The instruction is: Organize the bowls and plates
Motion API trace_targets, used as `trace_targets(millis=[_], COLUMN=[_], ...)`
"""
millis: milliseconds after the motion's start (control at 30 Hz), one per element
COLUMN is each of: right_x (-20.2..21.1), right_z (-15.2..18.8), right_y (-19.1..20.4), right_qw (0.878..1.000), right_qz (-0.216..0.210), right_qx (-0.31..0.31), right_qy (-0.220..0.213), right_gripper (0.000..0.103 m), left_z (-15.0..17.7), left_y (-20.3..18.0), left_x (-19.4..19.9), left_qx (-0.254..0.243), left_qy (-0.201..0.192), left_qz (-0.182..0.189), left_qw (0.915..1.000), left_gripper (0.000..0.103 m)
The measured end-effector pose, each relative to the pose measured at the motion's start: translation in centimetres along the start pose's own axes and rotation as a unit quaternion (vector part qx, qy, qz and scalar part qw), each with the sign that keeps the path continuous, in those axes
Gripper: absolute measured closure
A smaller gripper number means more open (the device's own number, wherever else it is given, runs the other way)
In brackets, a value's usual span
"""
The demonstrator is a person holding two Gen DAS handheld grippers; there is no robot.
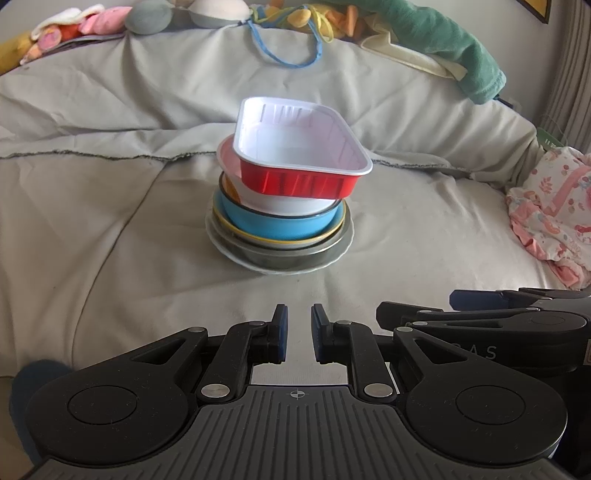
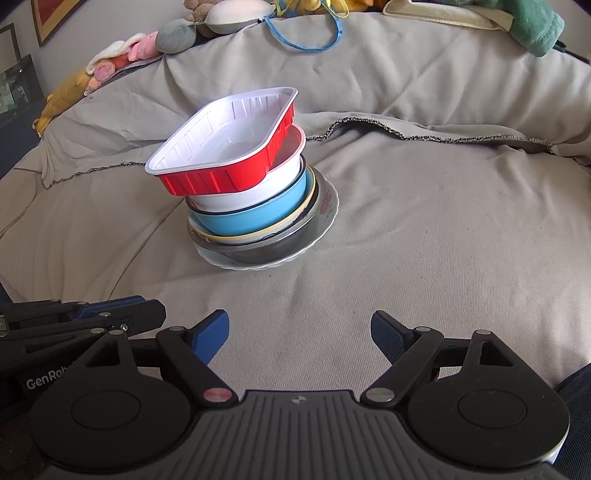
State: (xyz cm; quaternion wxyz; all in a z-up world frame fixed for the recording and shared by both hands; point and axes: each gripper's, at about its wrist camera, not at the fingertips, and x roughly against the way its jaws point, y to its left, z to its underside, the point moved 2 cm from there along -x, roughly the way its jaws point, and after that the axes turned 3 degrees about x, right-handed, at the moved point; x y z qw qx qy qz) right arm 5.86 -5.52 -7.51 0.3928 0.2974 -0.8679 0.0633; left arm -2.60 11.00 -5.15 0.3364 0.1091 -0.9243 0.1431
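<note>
- I'm seeing the dishes nested in one stack (image 1: 280,206) mid-bed; red tray (image 1: 301,155) sitting crooked on top.
- I'm holding left gripper (image 1: 298,332) nearly clenched, empty; right gripper (image 2: 299,336) spread, empty.
- I'm judging only the tray's straightening is remaining.

A stack of dishes stands on the bed (image 1: 110,229), near its middle. Order from bottom to top: plate (image 1: 334,258), metal bowl (image 1: 291,256), shallow rimmed dish (image 1: 295,242), round bowl (image 1: 273,223), second round bowl (image 1: 291,205), rectangular tray (image 1: 306,181). The tray sits tilted and overhangs the bowl under it. Along the far edge of the bed lie soft toys (image 1: 147,16), a cord loop (image 1: 284,55) and a towel (image 1: 443,40). A crumpled cloth (image 1: 554,210) lies at the right edge. The left tool (image 1: 298,334) and right tool (image 2: 299,338) are near, side by side, apart from the stack.
</note>
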Motion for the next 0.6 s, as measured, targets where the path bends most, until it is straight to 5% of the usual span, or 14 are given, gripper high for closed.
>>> trace_targets(millis=[600], right_x=[-0.3], right_z=[-0.1], right_y=[-0.6], right_qw=[1.0], right_qz=[-0.022], right_qx=[-0.006], right_qy=[-0.002], right_gripper=[0.018], left_z=[-0.1], left_y=[0.5], left_x=[-1.1], left_qx=[0.002], left_qy=[0.002], left_qz=[-0.029], left_qw=[0.9996], left_gripper=[0.085])
